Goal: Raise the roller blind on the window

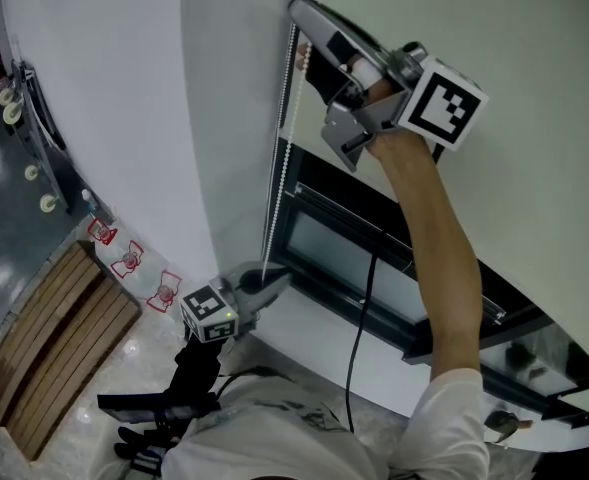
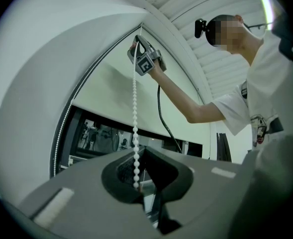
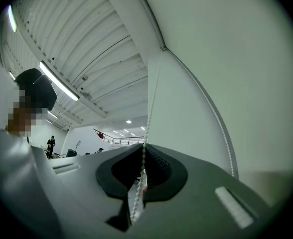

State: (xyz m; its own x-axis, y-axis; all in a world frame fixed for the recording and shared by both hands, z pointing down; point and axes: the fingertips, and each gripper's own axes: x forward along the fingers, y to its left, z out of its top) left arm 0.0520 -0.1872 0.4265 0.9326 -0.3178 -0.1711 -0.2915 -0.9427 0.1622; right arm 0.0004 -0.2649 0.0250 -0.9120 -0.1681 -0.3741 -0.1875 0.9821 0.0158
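Pinching the white beaded chain [image 2: 135, 108], the right gripper [image 3: 142, 173] sits clamped shut high beside the smooth blind [image 1: 534, 48]. The left gripper [image 2: 137, 182] nips it lower down.

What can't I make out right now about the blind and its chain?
Top of the roller blind: cut off by the head view's upper edge; too small in both gripper views.
Its bottom edge: partly covered in the head view by the right gripper and forearm.
Bead chain below the left gripper: hidden by that gripper's body in the left gripper view.
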